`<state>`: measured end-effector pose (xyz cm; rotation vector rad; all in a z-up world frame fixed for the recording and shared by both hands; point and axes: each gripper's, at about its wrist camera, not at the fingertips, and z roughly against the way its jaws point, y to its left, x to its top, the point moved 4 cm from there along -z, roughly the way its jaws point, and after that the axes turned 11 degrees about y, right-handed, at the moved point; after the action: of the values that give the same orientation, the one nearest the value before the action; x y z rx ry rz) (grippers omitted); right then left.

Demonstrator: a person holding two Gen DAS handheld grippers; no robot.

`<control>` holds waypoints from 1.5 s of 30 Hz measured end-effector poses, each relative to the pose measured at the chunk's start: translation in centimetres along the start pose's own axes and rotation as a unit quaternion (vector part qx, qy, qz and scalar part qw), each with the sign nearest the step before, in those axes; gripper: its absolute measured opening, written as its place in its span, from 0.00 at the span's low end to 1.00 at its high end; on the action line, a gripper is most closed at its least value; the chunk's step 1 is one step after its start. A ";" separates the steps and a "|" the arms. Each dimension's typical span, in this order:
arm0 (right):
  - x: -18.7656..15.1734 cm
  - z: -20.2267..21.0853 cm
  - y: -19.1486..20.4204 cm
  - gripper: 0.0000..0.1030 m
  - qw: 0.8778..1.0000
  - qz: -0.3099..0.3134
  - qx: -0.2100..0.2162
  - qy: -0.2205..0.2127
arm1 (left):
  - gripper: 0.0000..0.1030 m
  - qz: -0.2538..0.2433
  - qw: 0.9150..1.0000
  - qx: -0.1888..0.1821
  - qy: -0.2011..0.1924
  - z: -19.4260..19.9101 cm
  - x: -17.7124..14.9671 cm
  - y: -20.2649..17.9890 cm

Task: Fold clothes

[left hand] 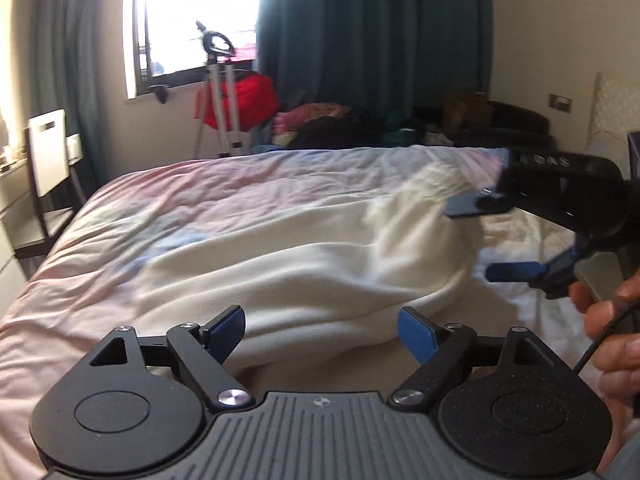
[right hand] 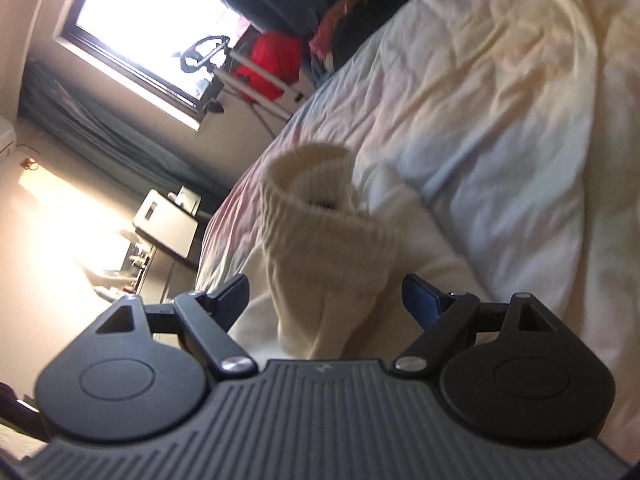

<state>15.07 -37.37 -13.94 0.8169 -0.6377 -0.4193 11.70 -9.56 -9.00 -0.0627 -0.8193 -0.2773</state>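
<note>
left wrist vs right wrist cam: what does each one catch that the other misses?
Left wrist only: the right gripper from outside, open beside the cream garment, and the hand holding it.
Right wrist only: the garment's ribbed cuff, standing up as an open tube ahead of its own fingers.
Both: the pastel bedspread, window, red bag, teal curtains. Left gripper is open too.

The cream sweater is smeared by motion blur in both views, so its folds and its ribbed cuff read softly. The hand is cut off by the frame's right edge. The heap of clothes beyond the bed is too dim to sort out.
</note>
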 end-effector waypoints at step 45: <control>-0.4 -2.8 -0.8 0.86 0.972 0.102 -0.209 0.042 | 0.91 0.290 0.943 -0.151 0.056 -2.8 -3.5 11.2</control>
<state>16.60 -36.17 -16.16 0.3610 -0.5229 -0.3136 14.42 1.57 -12.91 -0.5624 -0.6064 0.1552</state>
